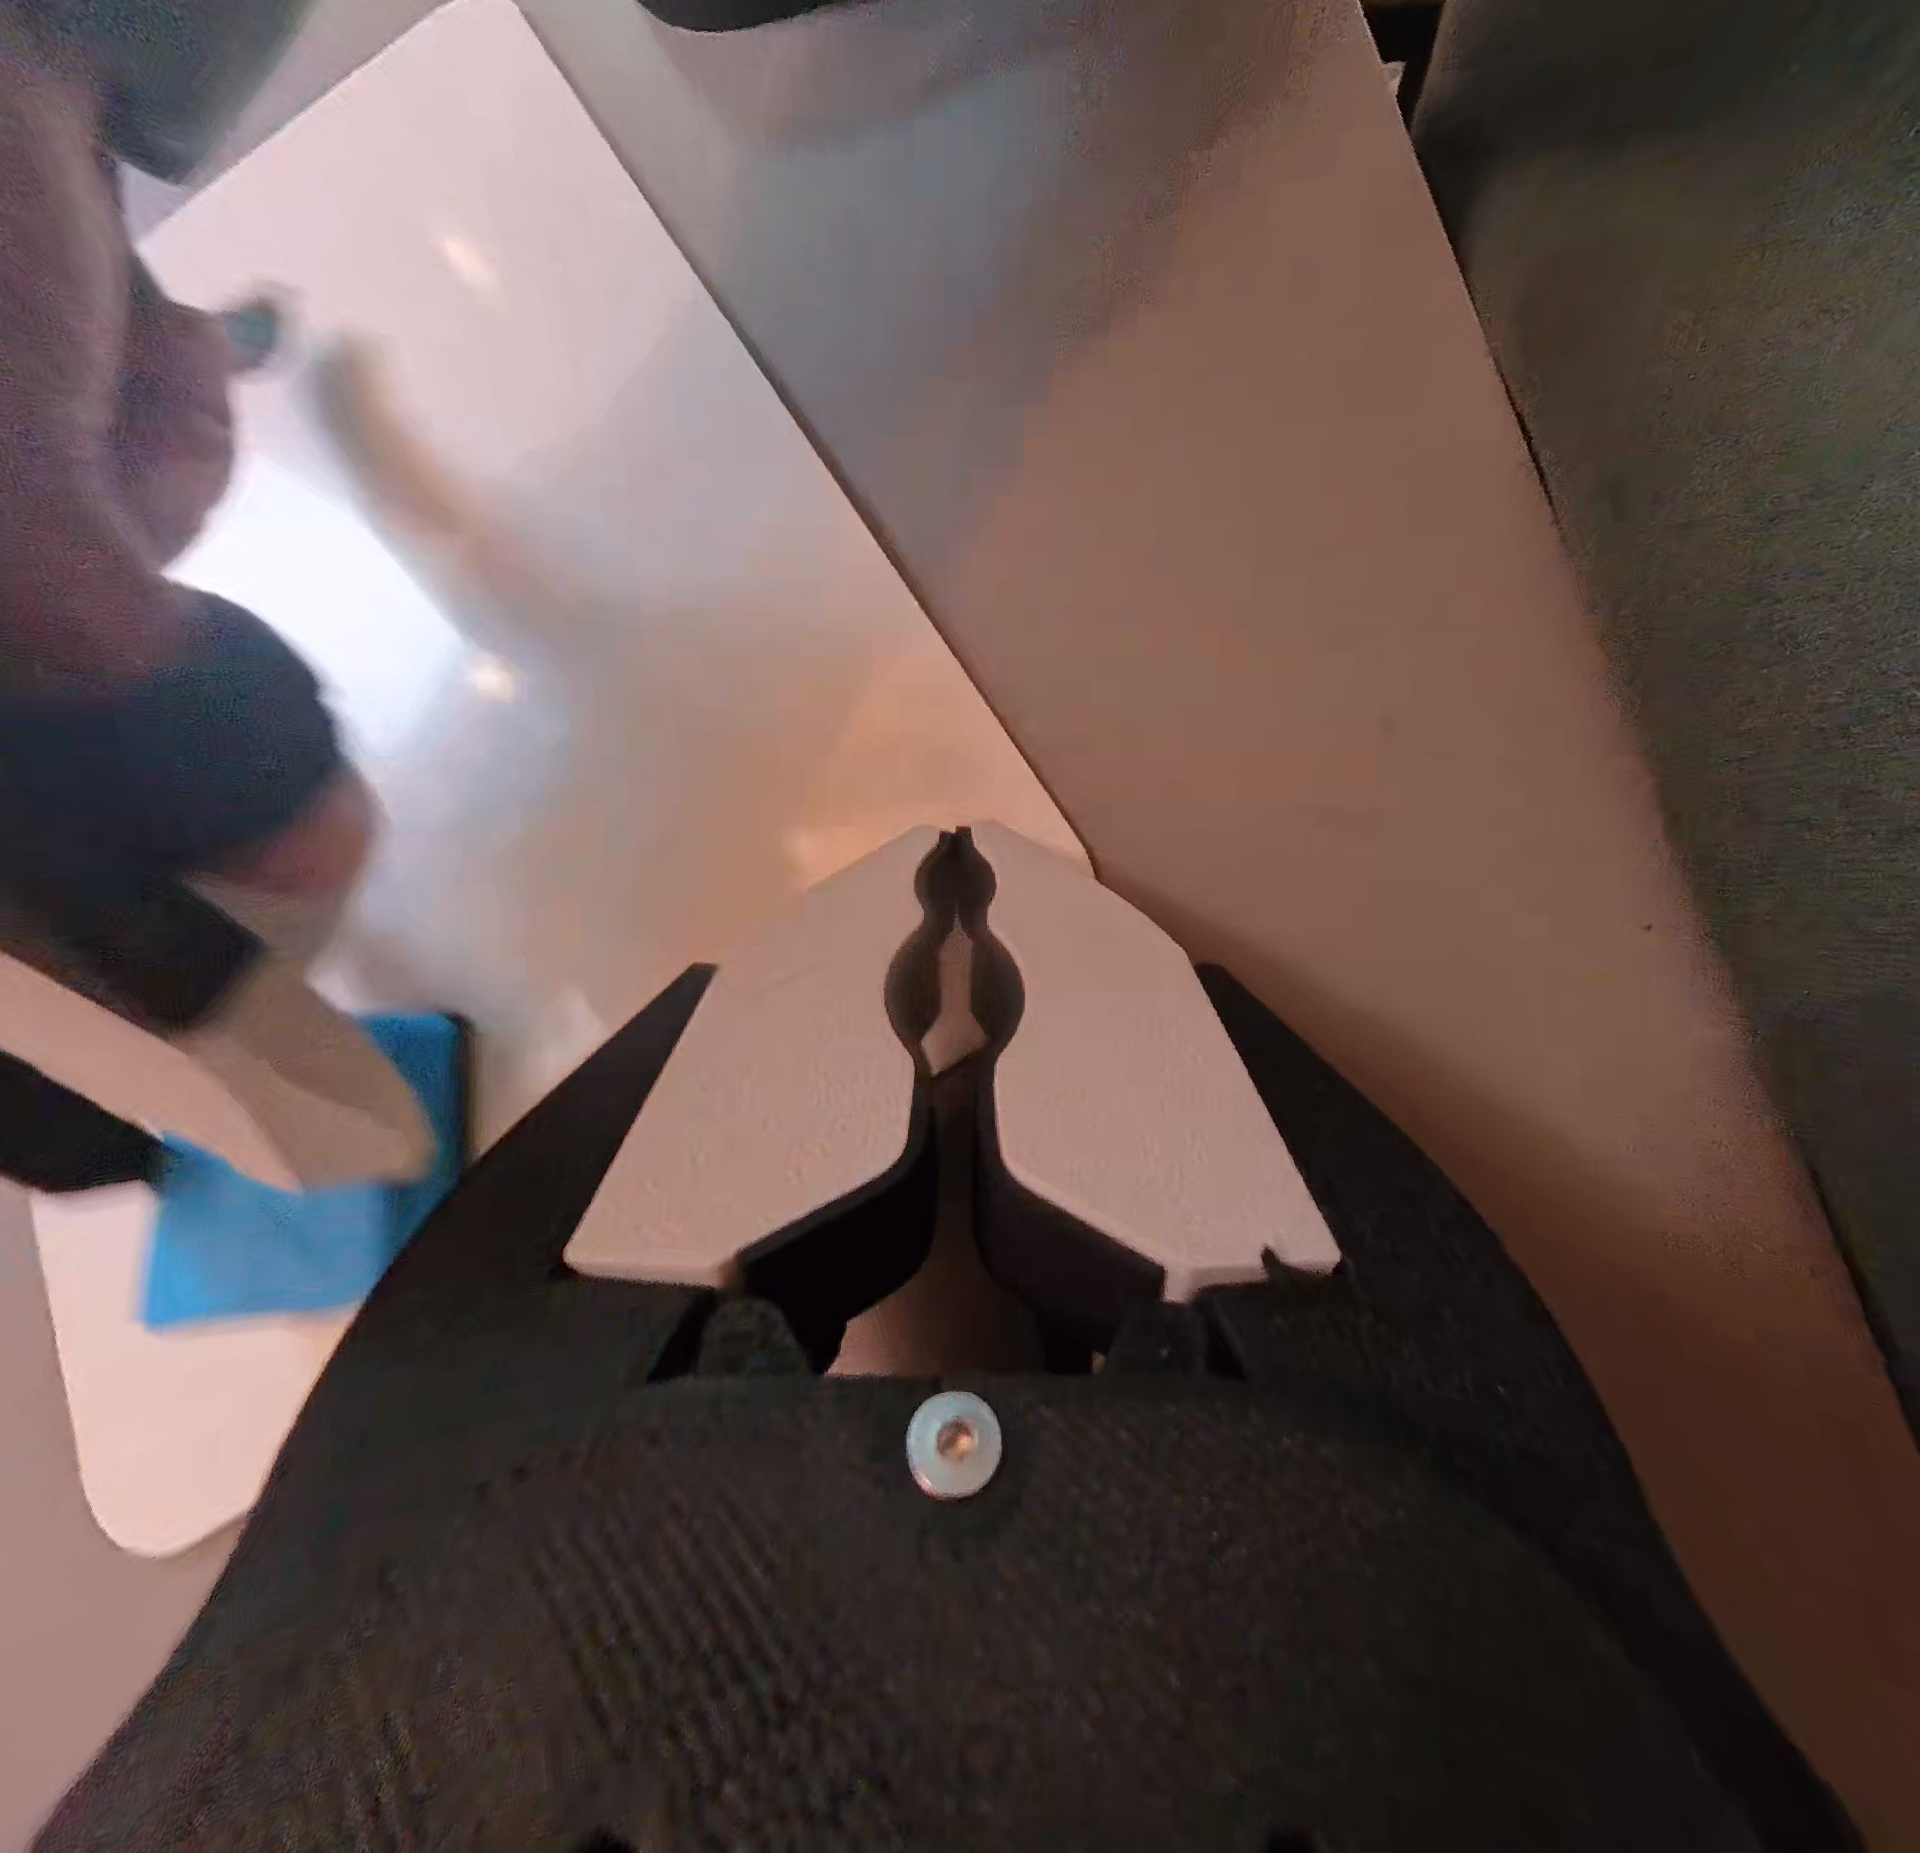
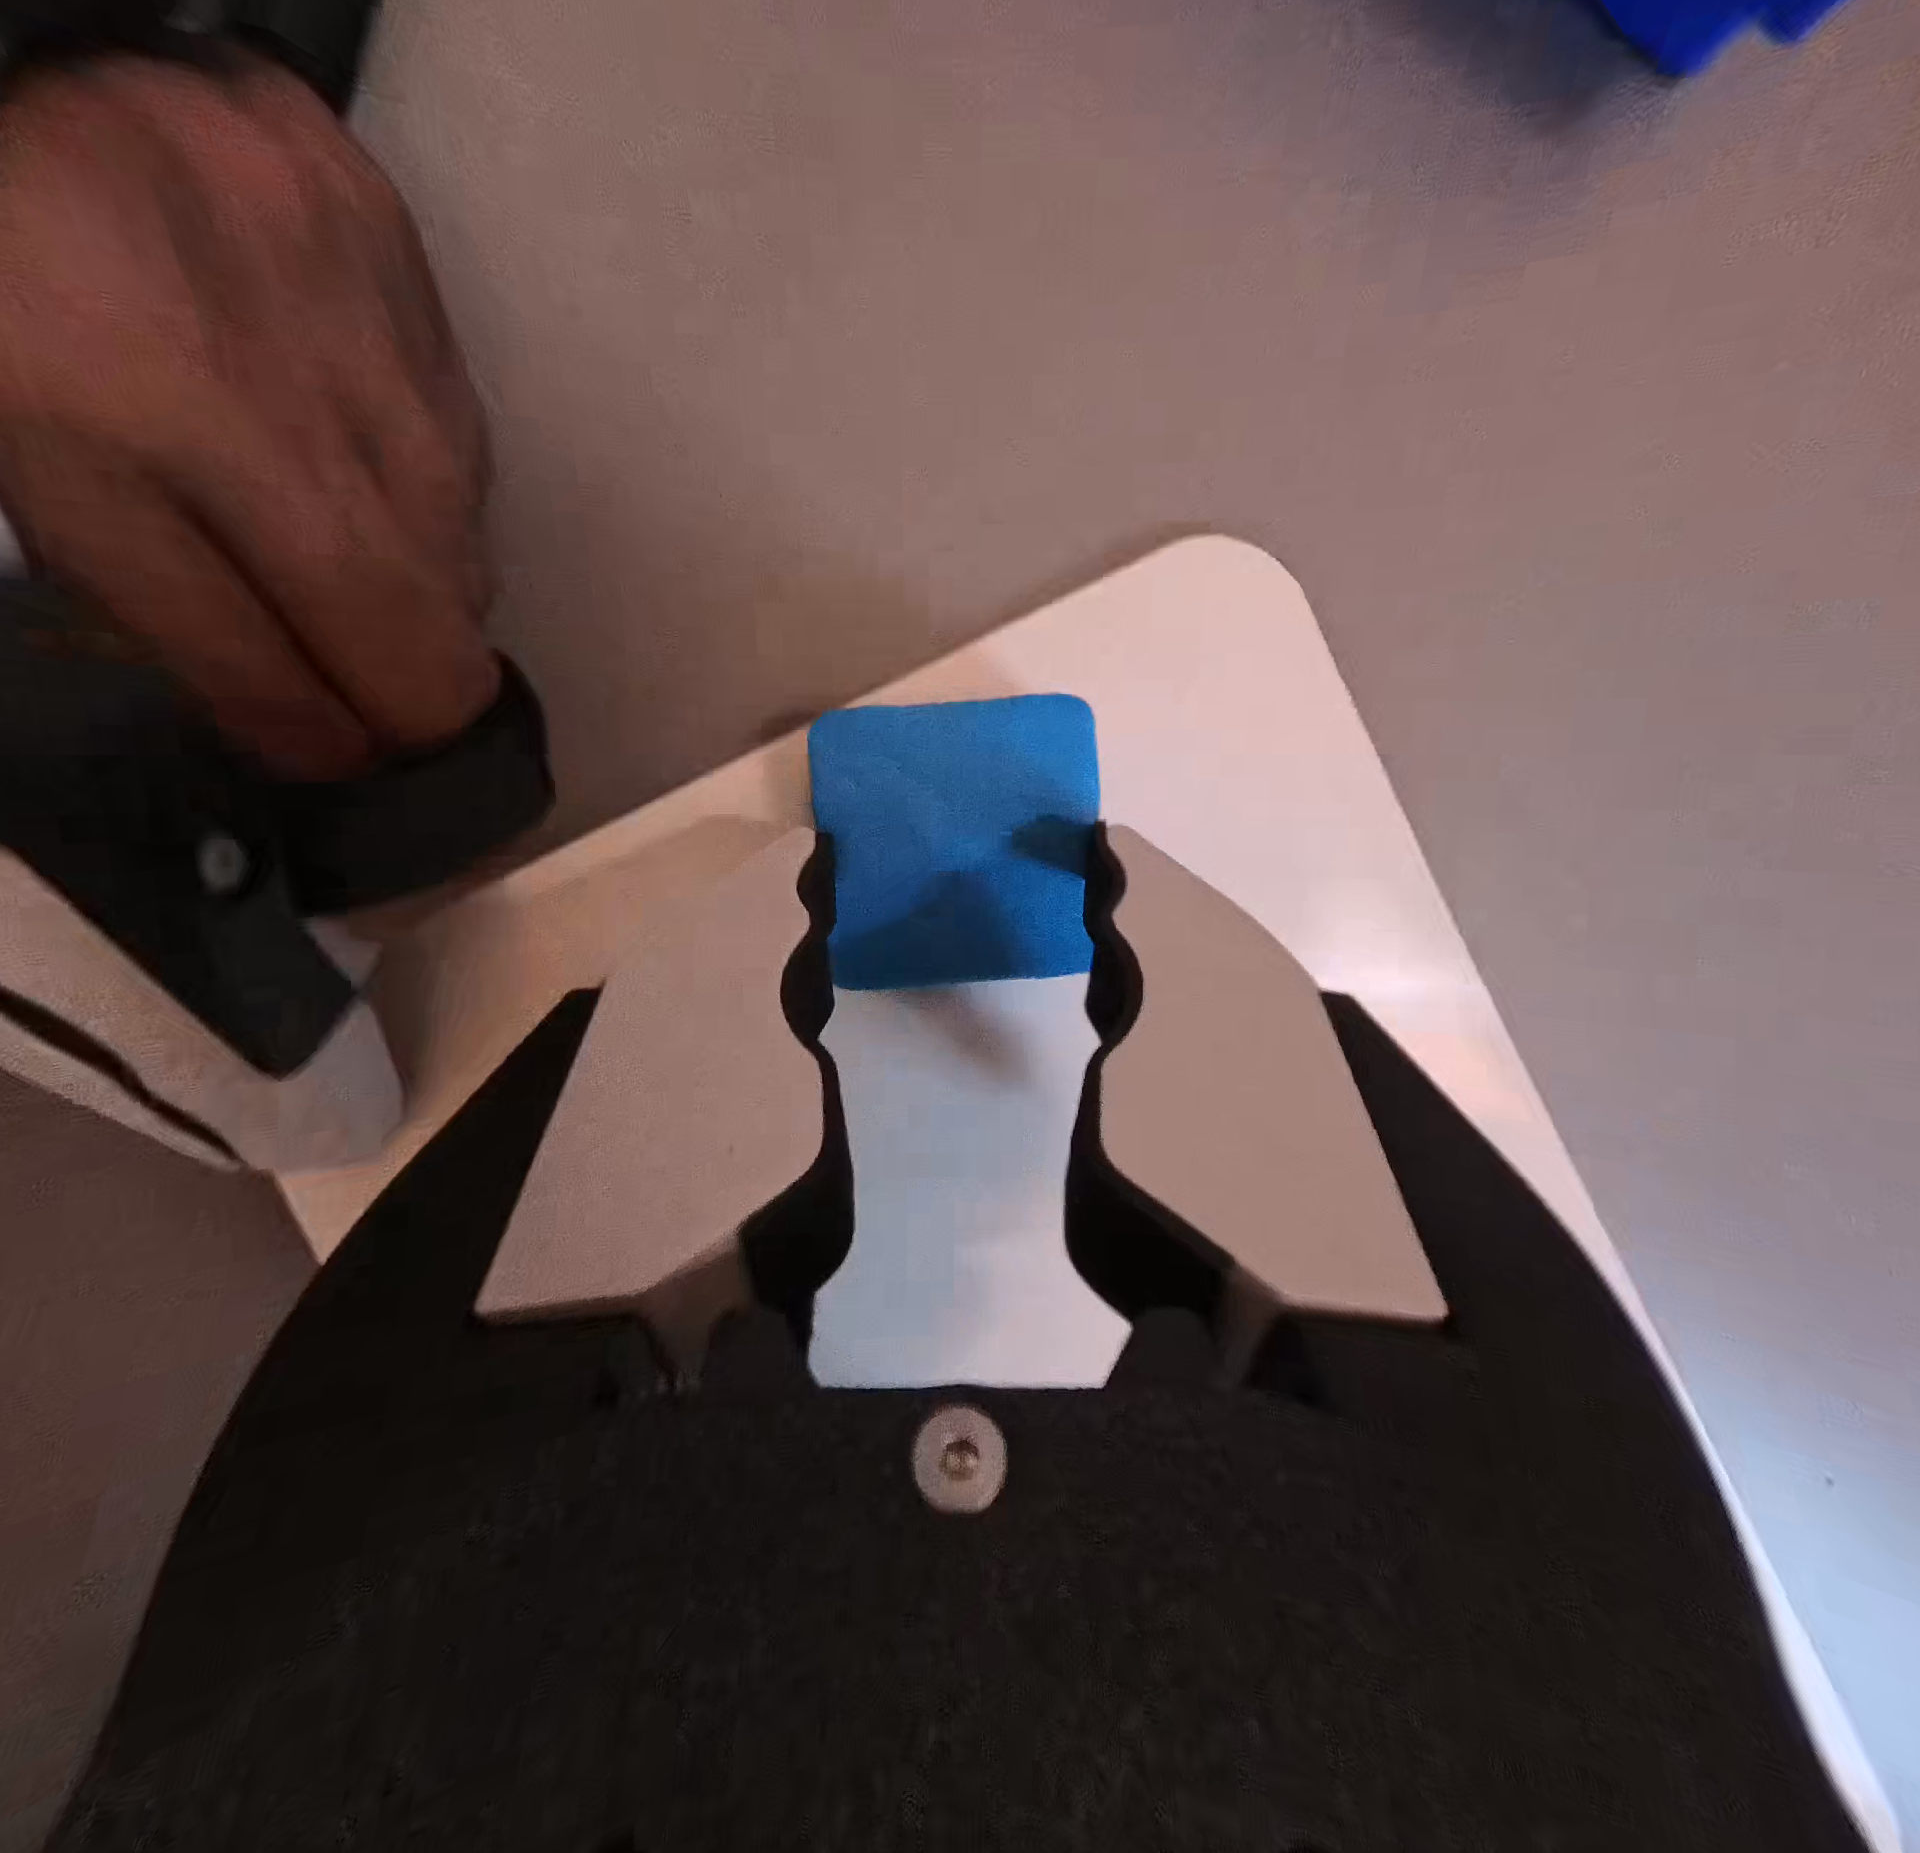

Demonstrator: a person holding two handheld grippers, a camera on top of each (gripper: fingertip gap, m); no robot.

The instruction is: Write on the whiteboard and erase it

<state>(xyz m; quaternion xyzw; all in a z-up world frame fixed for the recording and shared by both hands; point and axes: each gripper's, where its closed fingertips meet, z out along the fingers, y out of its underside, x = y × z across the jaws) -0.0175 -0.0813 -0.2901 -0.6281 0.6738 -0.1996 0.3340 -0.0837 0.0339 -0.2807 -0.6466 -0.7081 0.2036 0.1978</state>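
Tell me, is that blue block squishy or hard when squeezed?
Probably squishy: the blue block creases where the right tool pinches it. Likely light, foam-like. Its matte surface should grip rather than slip on the whiteboard.

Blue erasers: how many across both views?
1. The blue eraser sits between the right gripper jaws on the whiteboard; the left wrist view shows the same one.

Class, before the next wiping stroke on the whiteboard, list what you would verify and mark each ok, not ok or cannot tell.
1. Blue eraser gripped between the right gripper fingers: ok.
2. Eraser pressed flat on the whiteboard: cannot tell.
3. Left gripper shut and empty: ok.
4. Left gripper steadying the board's edge: cannot tell.
5. Marks left to erase: none visible, though blurred, cannot tell.
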